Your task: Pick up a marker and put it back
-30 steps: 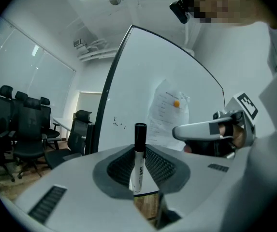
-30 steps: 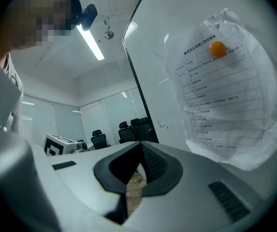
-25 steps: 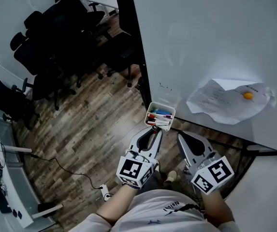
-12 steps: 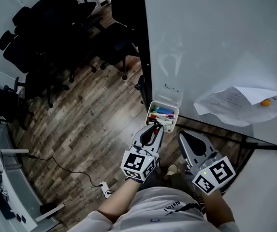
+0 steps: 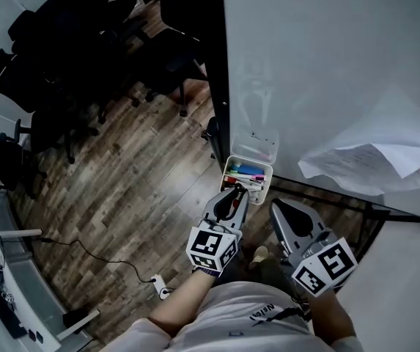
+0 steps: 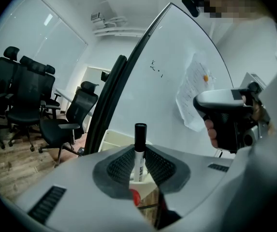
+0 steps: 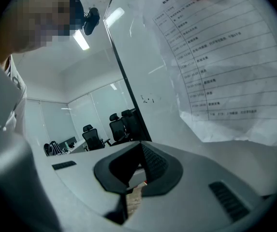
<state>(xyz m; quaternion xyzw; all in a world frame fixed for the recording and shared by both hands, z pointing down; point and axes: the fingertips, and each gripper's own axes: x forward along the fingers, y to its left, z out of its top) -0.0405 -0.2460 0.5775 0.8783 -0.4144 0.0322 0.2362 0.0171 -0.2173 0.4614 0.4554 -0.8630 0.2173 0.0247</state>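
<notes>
Now, two grippers: left gripper [image 6: 139, 164] tight around one black-capped marker [image 6: 140, 138], right gripper [image 7: 136, 170] slightly apart, empty.

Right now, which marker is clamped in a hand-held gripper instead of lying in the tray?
The black-capped white marker, standing upright between the left hand-held gripper's jaws; the coloured markers all lie in the white tray.

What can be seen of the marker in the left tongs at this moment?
The marker is a slim pen with a white barrel carrying dark print and a black cap on top. It stands upright, clamped at the barrel between the ribbed dark pads of the left tongs, with its cap clear above them. Its lower end is hidden behind the tongs. Just beyond it is the pale tray at the whiteboard; whether the two touch cannot be told.
</notes>
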